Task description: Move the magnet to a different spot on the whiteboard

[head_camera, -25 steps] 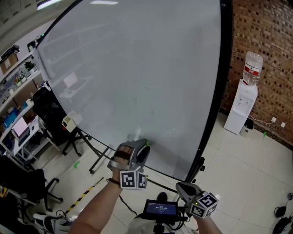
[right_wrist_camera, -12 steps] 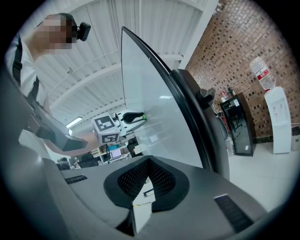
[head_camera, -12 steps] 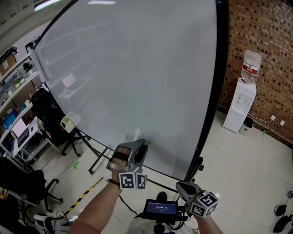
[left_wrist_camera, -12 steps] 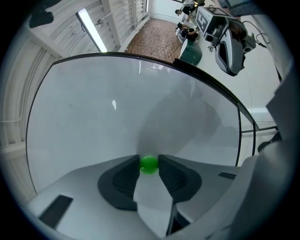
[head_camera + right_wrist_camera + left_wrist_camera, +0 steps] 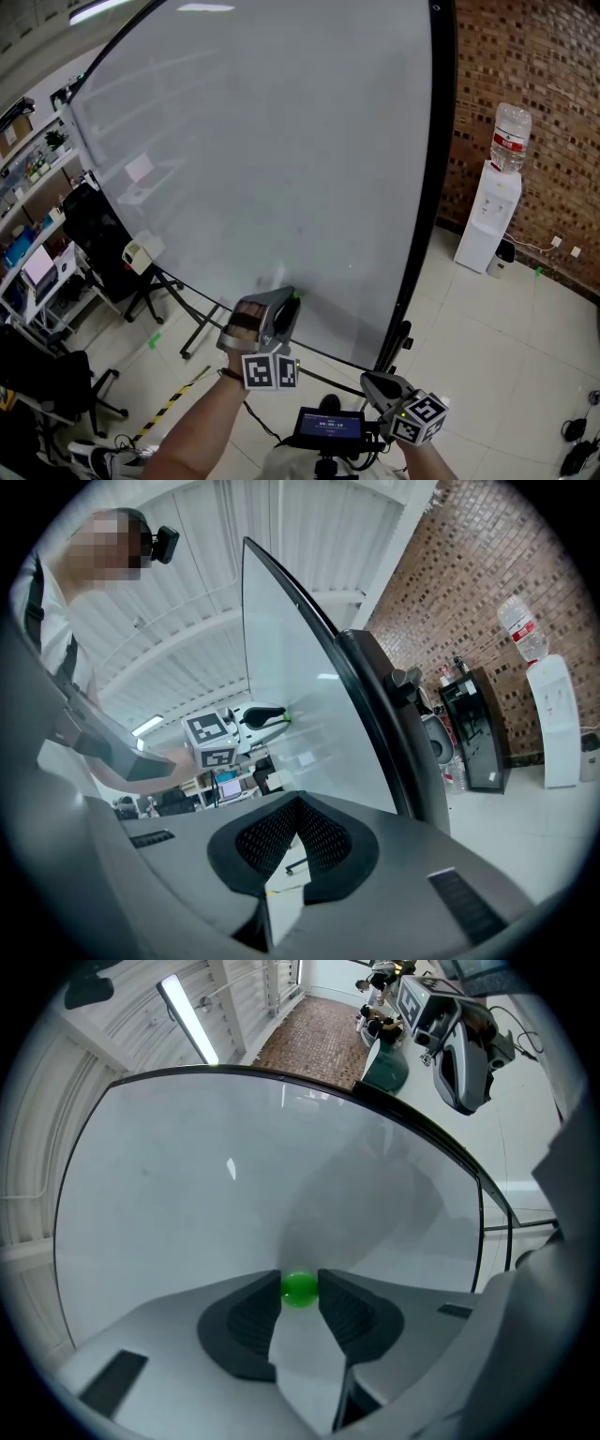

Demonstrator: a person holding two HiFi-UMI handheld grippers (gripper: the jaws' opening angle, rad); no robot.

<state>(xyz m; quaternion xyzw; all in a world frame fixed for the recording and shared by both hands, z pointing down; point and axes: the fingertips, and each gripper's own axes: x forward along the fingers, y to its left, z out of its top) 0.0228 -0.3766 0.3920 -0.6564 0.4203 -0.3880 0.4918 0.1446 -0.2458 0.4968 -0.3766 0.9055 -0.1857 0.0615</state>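
Left gripper [image 5: 299,1282] jaws, just closing, pinch the green magnet [image 5: 299,1291] on the whiteboard [image 5: 187,1194]; right gripper [image 5: 298,802] jaws pressed together.

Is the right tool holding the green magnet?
No, the right tool has its jaws shut together with nothing between them, and the green magnet is over on the whiteboard.

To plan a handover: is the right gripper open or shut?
Shut: the right gripper shows its jaws meeting at the tips, nothing between them.
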